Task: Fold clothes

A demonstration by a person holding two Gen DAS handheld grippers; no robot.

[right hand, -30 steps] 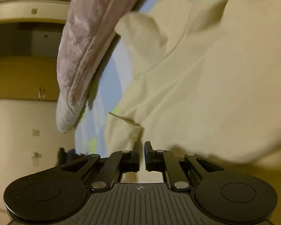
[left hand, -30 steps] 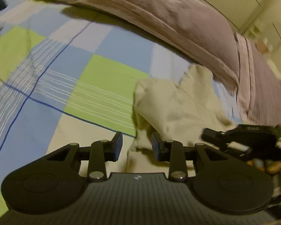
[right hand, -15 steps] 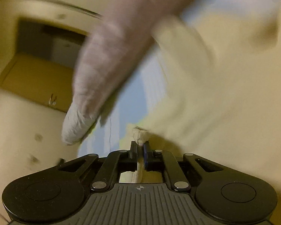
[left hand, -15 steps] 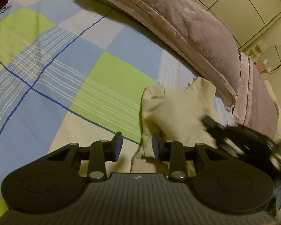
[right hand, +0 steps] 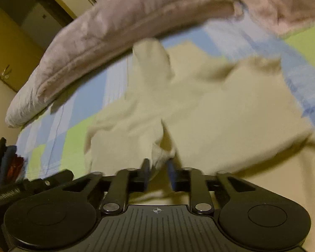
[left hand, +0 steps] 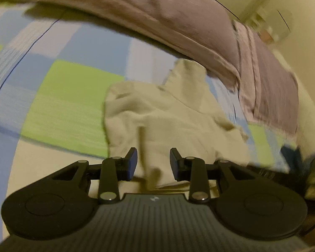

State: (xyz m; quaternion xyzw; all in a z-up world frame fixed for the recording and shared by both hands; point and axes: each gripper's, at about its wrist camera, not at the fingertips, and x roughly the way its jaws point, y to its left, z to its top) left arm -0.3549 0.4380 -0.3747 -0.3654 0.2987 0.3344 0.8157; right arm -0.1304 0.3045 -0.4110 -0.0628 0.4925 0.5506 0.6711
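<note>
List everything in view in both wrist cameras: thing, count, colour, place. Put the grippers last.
cream garment: one, cream, crumpled on the bedsheet in front of both grippers.
bedsheet: one, checked blue, green, white and cream, under the garment.
pillows: two, mauve, along the far edge of the bed beyond the garment.
dark clothes: a small pile, dark blue, black and red, at the left edge of the right wrist view; count unclear.
cabinet doors: yellowish, beyond the bed's end; count unclear.
left gripper: one, black, jaws apart, above the garment's near edge, nothing pinched.
right gripper: one, black, jaws just opened, a fold of the garment between them, not pressed.
</note>
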